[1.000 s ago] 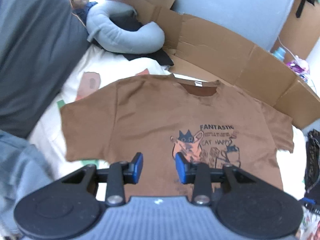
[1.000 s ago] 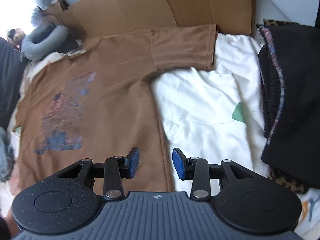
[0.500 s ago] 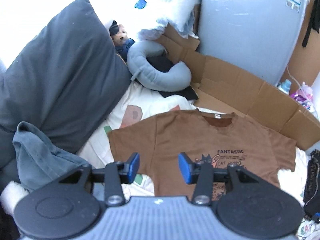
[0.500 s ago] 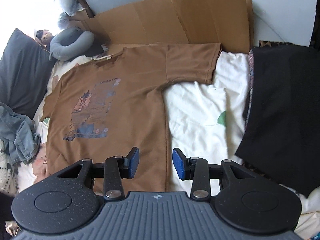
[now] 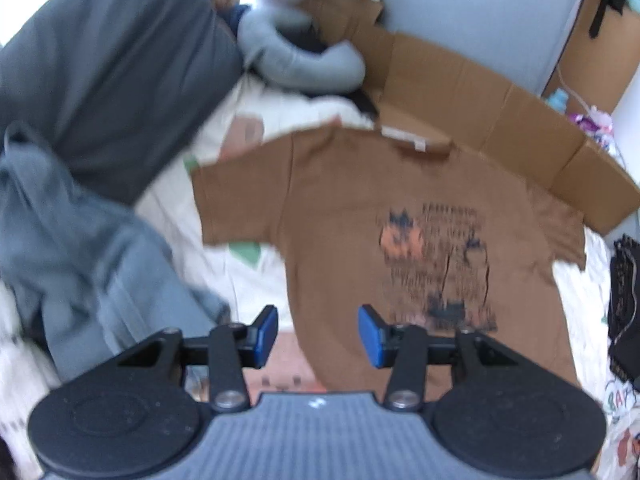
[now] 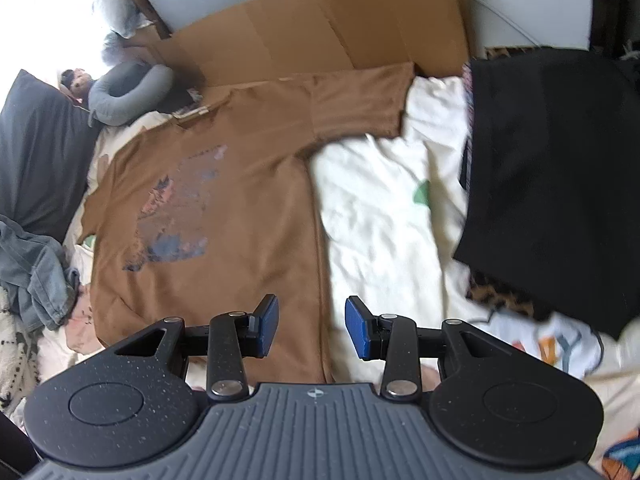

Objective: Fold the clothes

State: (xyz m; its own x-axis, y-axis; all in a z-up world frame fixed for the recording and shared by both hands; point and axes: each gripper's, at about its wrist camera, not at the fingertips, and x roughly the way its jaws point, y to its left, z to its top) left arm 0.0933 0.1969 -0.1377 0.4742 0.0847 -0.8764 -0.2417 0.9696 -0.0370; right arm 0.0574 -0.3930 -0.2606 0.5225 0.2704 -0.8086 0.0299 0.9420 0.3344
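A brown T-shirt [image 5: 360, 208] with a dark and orange cat print lies spread flat, print up, on a white patterned bed sheet [image 5: 248, 280]. Its collar points toward the cardboard and both short sleeves are spread out. My left gripper [image 5: 318, 334] hovers open above the shirt's lower left hem, holding nothing. In the right wrist view the same T-shirt [image 6: 240, 208] fills the left half. My right gripper [image 6: 312, 326] is open above the shirt's lower right side seam, with nothing between its blue pads.
Flattened cardboard [image 5: 480, 92] lines the far edge behind the shirt. A dark grey pillow [image 5: 104, 64], a grey neck pillow [image 5: 296, 60] and a crumpled blue-grey garment [image 5: 80, 248] lie left. A black garment [image 6: 560, 168] lies right of the bare sheet [image 6: 384, 208].
Both grippers rose and pulled back from the shirt, then came down closer again; the left one now sits over the lower left hem. The shirt has not moved. Both stayed open.
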